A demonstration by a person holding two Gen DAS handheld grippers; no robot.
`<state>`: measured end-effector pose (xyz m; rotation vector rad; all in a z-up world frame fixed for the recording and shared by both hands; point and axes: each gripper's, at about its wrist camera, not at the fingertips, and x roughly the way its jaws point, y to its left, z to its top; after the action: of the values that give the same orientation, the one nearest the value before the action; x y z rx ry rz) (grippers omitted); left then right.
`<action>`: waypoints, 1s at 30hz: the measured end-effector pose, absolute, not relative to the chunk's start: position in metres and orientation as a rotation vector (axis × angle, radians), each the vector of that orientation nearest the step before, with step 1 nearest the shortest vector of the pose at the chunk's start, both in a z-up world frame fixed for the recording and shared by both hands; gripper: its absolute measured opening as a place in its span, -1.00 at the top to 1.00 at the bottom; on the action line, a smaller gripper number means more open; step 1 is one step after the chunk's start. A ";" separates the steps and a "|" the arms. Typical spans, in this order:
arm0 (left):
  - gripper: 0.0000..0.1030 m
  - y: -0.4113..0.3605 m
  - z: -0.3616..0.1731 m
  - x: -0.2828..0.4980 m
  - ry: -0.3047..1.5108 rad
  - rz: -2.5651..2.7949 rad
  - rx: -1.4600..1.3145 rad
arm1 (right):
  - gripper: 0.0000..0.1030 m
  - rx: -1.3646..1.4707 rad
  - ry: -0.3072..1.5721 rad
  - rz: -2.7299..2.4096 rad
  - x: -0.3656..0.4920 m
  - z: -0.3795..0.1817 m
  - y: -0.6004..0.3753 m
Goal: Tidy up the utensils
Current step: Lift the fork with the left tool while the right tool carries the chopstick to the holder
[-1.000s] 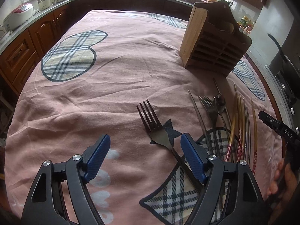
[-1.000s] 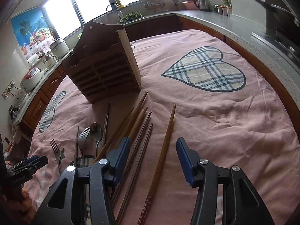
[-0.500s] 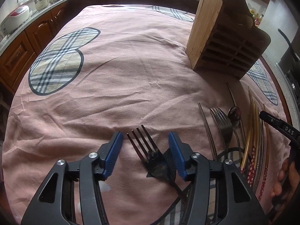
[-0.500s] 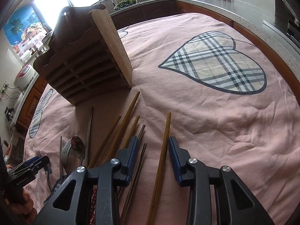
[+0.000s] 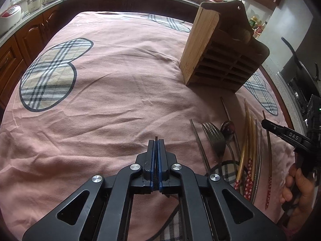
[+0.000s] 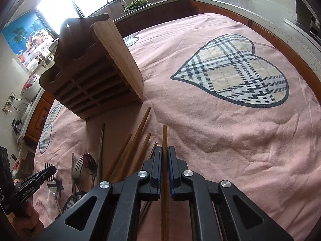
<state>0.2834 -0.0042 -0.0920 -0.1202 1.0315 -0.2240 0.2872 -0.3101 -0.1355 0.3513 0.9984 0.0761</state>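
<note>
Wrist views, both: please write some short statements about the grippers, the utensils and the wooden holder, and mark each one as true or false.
1. The right gripper is closed on a single wooden chopstick. True.
2. The wooden holder lies flat on its side. False: it stands upright on the pink cloth.
3. The left gripper is wide open. False: its jaws are shut on a dark fork.
4. A spoon lies on the cloth among the loose utensils. True.

Right tongs (image 6: 164,156) clamp a wooden chopstick (image 6: 164,138).
</note>
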 end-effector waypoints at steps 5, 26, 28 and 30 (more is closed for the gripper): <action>0.97 -0.003 -0.073 0.274 0.980 -0.247 -0.121 | 0.89 0.351 0.967 0.081 0.287 -0.124 -0.310; 0.97 0.008 0.012 0.227 0.748 -0.325 -0.116 | 0.90 0.306 0.685 0.165 0.240 -0.015 -0.297; 0.97 0.009 0.019 0.227 0.730 -0.330 -0.117 | 0.90 0.313 0.655 0.167 0.238 -0.006 -0.297; 0.97 0.010 0.029 0.228 0.704 -0.334 -0.118 | 0.90 0.316 0.624 0.169 0.238 0.003 -0.298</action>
<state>0.2275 0.0100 0.0288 -0.1183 0.7038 -0.3338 0.2375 -0.2975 0.0027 0.3164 0.6243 0.1689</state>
